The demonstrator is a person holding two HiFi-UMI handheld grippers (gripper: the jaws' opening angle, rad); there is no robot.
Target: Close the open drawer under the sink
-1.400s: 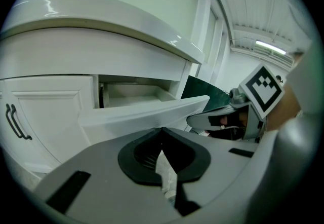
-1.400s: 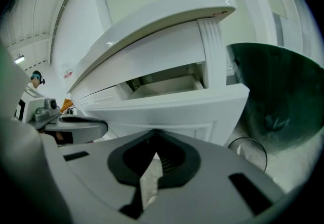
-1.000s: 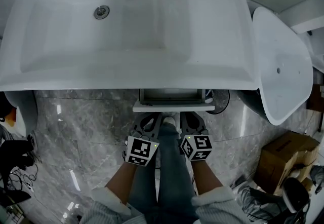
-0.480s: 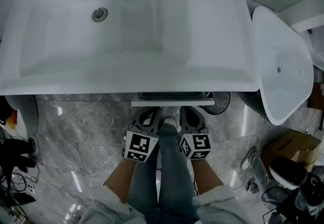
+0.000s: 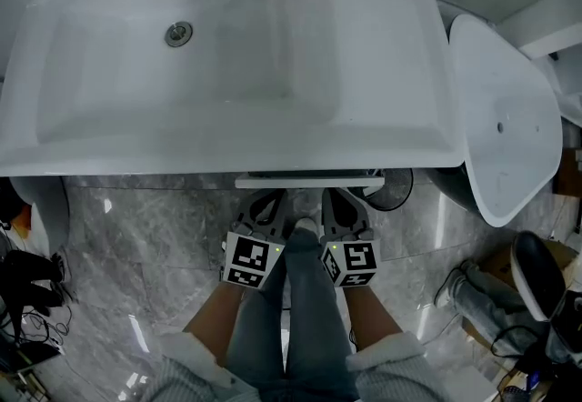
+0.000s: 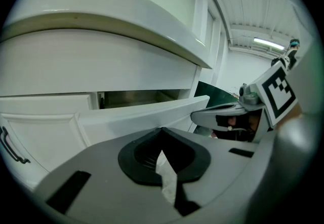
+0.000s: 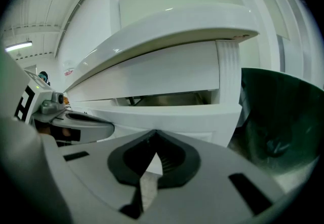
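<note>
The white drawer (image 5: 309,180) under the wide white sink (image 5: 391,127) shows only a thin strip of its front past the sink's edge. My left gripper (image 5: 270,195) and right gripper (image 5: 335,194) stand side by side with their tips at that front, both shut with nothing held. In the left gripper view the drawer front (image 6: 147,114) lies just past my left gripper (image 6: 162,129), with a narrow dark gap above it. The right gripper view shows the same drawer front (image 7: 167,114) beyond my right gripper (image 7: 154,132), which is shut too.
A white basin-shaped piece (image 5: 500,109) stands at the right with a dark green bin (image 7: 283,116) beneath it. Someone's shoes and legs (image 5: 532,277) are at the lower right. Cables (image 5: 23,286) lie on the marble floor at the left. A cabinet door handle (image 6: 10,144) is left of the drawer.
The drawer has slid further in under the sink and both grippers have moved forward with it. A person's shoes have come into view at the lower right.
</note>
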